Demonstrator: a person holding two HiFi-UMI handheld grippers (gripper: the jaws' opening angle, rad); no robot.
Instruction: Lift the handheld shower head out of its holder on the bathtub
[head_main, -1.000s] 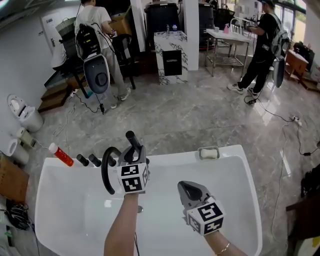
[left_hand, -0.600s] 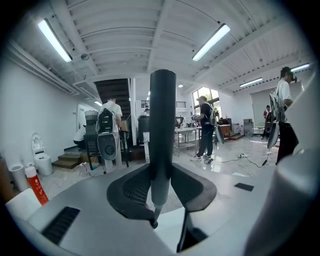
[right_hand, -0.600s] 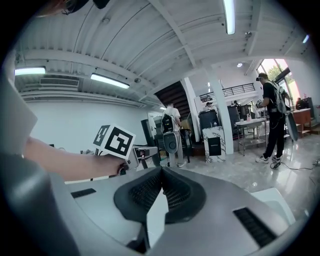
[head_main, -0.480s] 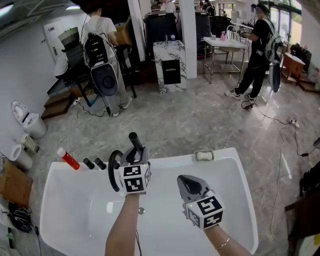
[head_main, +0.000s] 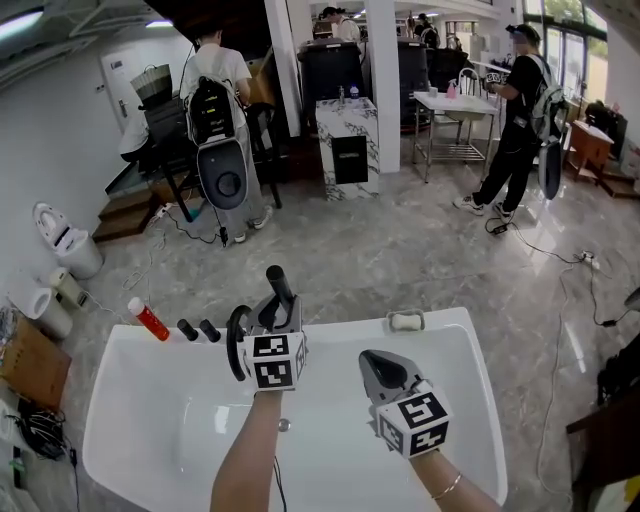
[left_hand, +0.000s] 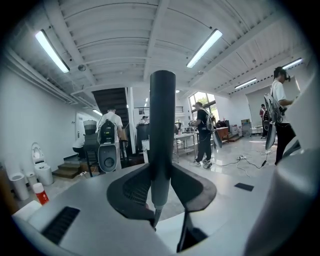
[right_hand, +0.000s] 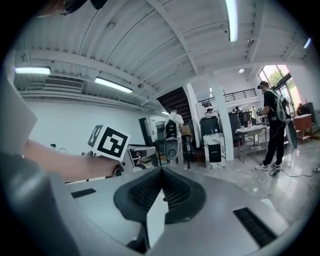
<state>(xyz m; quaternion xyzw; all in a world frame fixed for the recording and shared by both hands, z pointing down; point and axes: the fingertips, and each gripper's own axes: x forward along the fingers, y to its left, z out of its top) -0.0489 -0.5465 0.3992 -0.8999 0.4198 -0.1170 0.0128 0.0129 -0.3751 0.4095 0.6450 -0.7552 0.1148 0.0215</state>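
At the far left edge a white toilet (head_main: 62, 238) stands on the grey marbled floor (head_main: 400, 250), with a brown cardboard box (head_main: 30, 365) lower down in the left corner. The white bathtub (head_main: 150, 420) fills the bottom of the head view. On the left part of its far rim lies a red bottle (head_main: 148, 319) with a white cap, and just beside it stand two black knobs (head_main: 187, 329). Behind them, in the upper left, a person with a black backpack (head_main: 212, 105) stands facing away. Left of centre, the left gripper (head_main: 275, 315) has its jaws clamped on the dark handle of the shower head (head_main: 279, 284), which stands upright above the bathtub's far rim. Its black hose (head_main: 234, 350) loops down on the gripper's left side, and the left gripper view shows the handle pinched between the two pads. Just right of centre, the right gripper (head_main: 375, 365) hangs over the basin, near the left one but apart from it, its jaws clenched together on nothing. Further right on the far rim sits a small pale soap dish (head_main: 405, 321). In the upper centre stands a marble-patterned cabinet (head_main: 348, 135). Right of that is a metal-legged surface (head_main: 445, 100), then a person in black (head_main: 520, 110) at the upper right, with cables (head_main: 570, 250) trailing over the floor
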